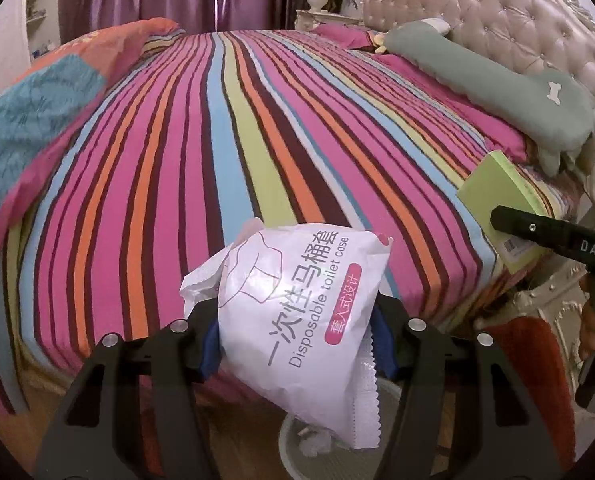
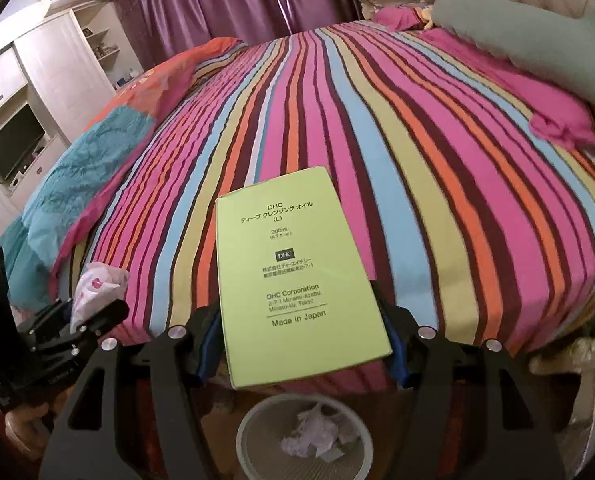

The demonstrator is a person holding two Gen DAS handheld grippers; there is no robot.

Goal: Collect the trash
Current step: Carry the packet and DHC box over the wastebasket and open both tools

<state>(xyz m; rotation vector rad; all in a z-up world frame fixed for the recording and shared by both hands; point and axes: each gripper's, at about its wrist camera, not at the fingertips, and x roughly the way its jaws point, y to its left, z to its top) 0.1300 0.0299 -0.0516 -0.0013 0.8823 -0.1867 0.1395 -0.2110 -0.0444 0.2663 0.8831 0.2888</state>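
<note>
My left gripper (image 1: 297, 336) is shut on a white plastic packet (image 1: 301, 308) printed "Disposable toilet case", held above the round waste bin (image 1: 293, 446) on the floor. My right gripper (image 2: 301, 344) is shut on a flat lime-green DHC box (image 2: 293, 268), held over the same bin (image 2: 249, 420), which holds crumpled paper (image 2: 317, 436). The green box also shows at the right of the left wrist view (image 1: 493, 196). The left gripper with its packet (image 2: 93, 292) shows at the lower left of the right wrist view.
A bed with a striped cover (image 1: 225, 140) fills both views beyond the bin. A green bolster pillow (image 1: 477, 76) lies by the tufted headboard (image 1: 517, 12). A folded orange and teal quilt (image 2: 97, 140) lies at the left. A carved nightstand (image 1: 553, 300) stands to the right.
</note>
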